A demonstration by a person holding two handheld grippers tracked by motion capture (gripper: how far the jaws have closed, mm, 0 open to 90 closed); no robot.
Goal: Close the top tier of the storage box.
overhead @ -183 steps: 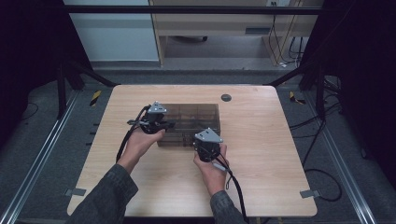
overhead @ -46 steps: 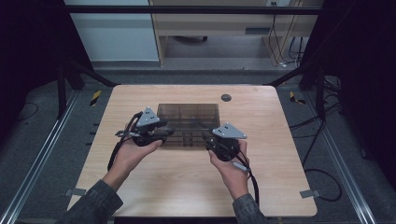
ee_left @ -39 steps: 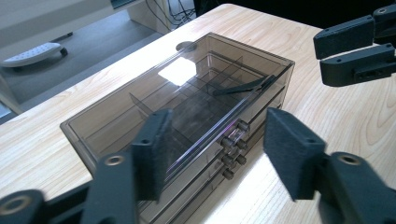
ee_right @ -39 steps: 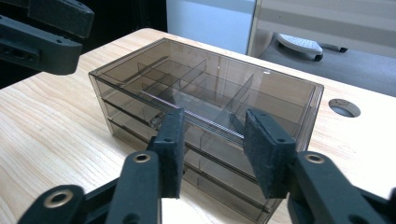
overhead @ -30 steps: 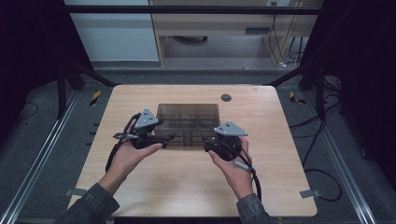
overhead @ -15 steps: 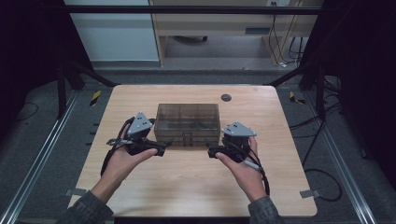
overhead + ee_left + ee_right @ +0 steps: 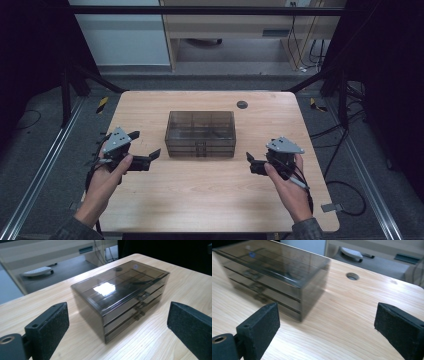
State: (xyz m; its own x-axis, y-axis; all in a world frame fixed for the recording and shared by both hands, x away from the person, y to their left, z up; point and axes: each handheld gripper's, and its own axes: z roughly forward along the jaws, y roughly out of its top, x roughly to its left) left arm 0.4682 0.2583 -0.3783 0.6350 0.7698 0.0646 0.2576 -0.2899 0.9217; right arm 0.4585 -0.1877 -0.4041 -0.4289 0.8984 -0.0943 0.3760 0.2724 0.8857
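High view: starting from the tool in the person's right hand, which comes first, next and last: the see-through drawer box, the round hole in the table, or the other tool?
1. Smoky see-through plastic drawer box, just left of the right tool.
2. Small dark round hole in the wooden tabletop, farther back.
3. Left tool, across the table beyond the box.

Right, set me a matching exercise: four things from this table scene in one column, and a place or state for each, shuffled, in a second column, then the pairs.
Things:
1. drawer box
2. left gripper
3. right gripper
4. round hole in the table

Places or states:
A. open, at the box's right, apart from it
B. near the table's far edge
C. mid-table, all three drawers shut
D. open, at the box's left, apart from it

Pairs: 1-C, 2-D, 3-A, 4-B
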